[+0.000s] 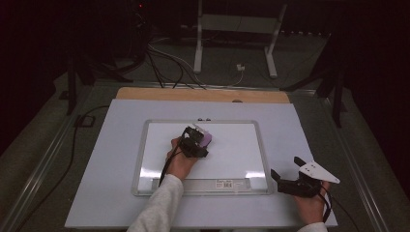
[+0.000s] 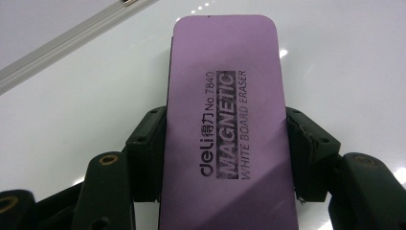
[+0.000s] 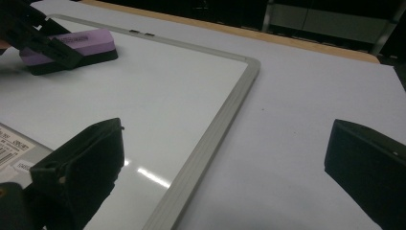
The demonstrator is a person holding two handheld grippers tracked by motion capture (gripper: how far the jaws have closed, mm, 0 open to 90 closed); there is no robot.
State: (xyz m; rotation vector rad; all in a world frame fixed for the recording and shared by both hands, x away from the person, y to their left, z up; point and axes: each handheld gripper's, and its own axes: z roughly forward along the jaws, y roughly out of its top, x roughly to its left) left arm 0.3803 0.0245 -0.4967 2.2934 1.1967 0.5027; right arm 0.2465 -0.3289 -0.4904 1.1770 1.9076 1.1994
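Purple eraser (image 2: 225,120), flat on the whiteboard (image 1: 232,150) near its upper middle, clamped across its two long sides by the left tongs (image 2: 225,153). Likely light, with a stiff top and soft dark felt base; the straight sides give the pads a sure hold, and the glossy board should let it slide easily. Right tongs (image 3: 225,163) rest released and empty on the worktop (image 1: 300,125), beside the board's lower right corner.

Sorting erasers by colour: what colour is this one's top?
Purple, with black print; the eraser shows best in the left gripper view.
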